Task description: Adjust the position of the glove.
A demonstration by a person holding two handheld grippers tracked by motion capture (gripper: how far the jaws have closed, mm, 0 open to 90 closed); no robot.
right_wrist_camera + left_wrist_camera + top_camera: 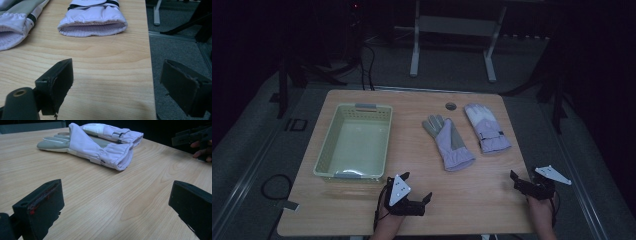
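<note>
Two lilac winter gloves lie on the wooden table point(472, 197). The left glove point(449, 142) point(100, 148) point(13, 23) shows a grey palm. The right glove point(486, 129) point(112, 132) point(92, 21) has a white back and a black strap, its cuff opening towards me. My left gripper point(417, 186) point(117, 202) is open near the front edge, its jaws wide over bare wood, pointing at the left glove's cuff. My right gripper point(523, 176) point(120, 82) point(192, 136) is open at the table's front right corner, a short way before the right glove's cuff. Neither holds anything.
A pale green plastic basket point(326, 145) with nothing in it stands on the left half of the table. A small dark round disc point(451, 106) sits near the far edge. The table's right edge runs between the right gripper's jaws, with grey carpet point(175, 42) beyond.
</note>
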